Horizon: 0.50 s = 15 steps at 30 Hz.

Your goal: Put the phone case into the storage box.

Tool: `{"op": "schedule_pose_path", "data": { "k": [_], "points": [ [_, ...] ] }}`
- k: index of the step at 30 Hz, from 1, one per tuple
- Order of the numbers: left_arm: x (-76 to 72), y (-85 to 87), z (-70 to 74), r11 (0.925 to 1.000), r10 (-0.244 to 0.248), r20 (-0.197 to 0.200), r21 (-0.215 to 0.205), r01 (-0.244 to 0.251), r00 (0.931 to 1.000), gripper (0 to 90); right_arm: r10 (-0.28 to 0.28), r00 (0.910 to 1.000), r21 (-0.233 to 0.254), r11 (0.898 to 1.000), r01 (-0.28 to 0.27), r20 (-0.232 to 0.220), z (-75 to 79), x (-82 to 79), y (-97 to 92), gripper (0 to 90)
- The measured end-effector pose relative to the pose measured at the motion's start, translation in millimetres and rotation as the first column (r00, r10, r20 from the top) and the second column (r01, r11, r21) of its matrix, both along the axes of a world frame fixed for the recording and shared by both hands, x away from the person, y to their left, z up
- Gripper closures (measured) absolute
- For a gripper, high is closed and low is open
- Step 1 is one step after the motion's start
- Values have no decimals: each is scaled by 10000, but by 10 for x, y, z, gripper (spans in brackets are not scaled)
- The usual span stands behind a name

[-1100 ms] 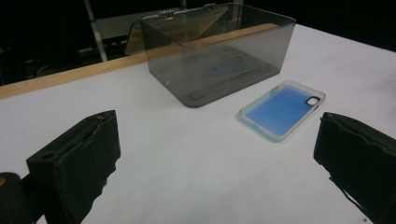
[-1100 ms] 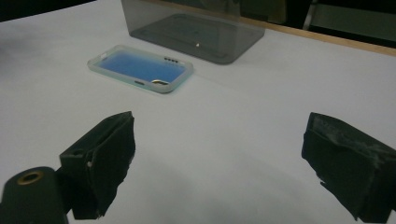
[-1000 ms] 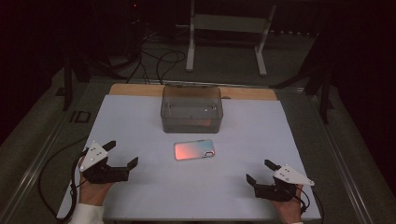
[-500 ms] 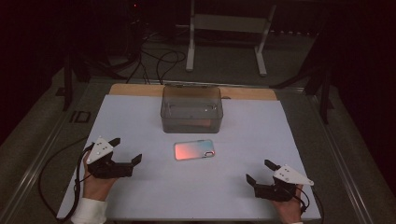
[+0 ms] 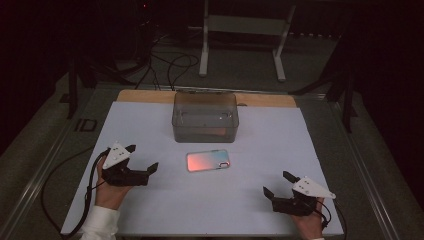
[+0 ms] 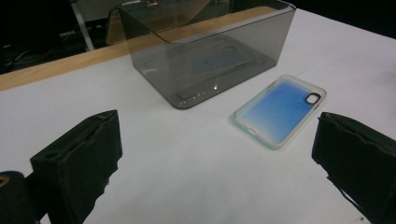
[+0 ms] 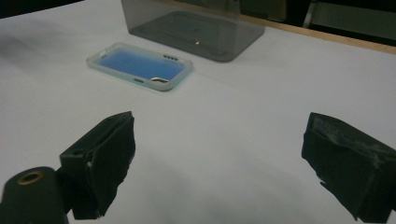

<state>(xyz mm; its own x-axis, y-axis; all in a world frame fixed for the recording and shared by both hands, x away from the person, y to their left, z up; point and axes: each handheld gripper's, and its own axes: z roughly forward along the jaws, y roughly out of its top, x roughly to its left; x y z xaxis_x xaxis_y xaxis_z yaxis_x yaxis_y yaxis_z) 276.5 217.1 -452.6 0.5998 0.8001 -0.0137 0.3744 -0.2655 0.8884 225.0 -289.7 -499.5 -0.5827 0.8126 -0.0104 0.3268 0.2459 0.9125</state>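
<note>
Two tools gaping empty, left tool (image 5: 142, 157), right tool (image 5: 277, 184), phone case (image 5: 207, 160) between, bare sheet around.

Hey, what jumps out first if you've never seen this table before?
A phone case glowing pink to blue lies flat mid-table on the white sheet. Just behind it stands a smoky clear box. The left tongs and right tongs gape open near the front corners.

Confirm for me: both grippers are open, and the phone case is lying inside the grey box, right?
Not quite. Both grippers are open, but the phone case lies on the white table in front of the grey box, apart from it, as the high view shows.
</note>
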Motion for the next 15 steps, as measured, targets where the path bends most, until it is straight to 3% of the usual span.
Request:
{"op": "schedule_pose_path", "data": {
  "k": [15],
  "points": [
    [98, -81, -47, 9998, -183, -349, 119, 187, 9992, 30, -17, 10000, -7, 10000, 17, -54, -5, 2, 11, 98]
  ]
}}
